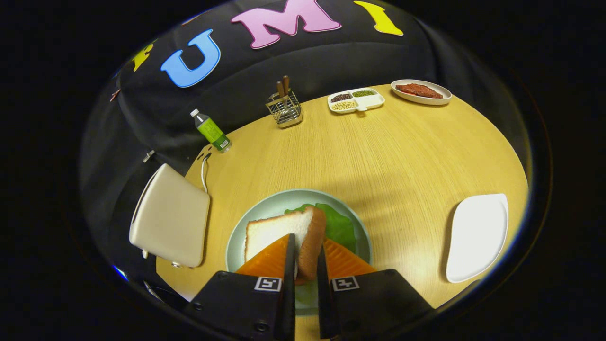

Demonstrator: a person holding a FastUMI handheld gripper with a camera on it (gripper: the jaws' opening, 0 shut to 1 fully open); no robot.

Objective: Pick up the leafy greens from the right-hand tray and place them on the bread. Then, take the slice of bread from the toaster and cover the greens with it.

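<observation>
round wooden worktop (388, 156), seen from the tool's own camera. at its near edge sits a pale green plate (236, 237) carrying the leafy greens (338, 225), already laid down. to the plate's left stands the cream toaster (170, 220); to its right lies the white tray (478, 237), now bare. along the far rim: a green bottle (212, 130), a wire utensil holder (284, 109), a divided dish of beans (356, 100) and an oval plate of red meat (420, 91).

the tool (305, 258) is clenched on the slice of bread (284, 232): both fingers press its faces, with the slice held on edge between them and its crust toward the right finger. the slice hangs directly above the plate, its lower part hidden by the fingers. its broad face stands near upright, while the greens lie flat beneath and slightly to the right, beyond the fingertips.

judged from this layout, the covering step is under way; the coming move turns on tipping the slice from upright to flat, leaning rightward over the greens, before release. whether a bottom slice lies under the greens cannot be told.
</observation>
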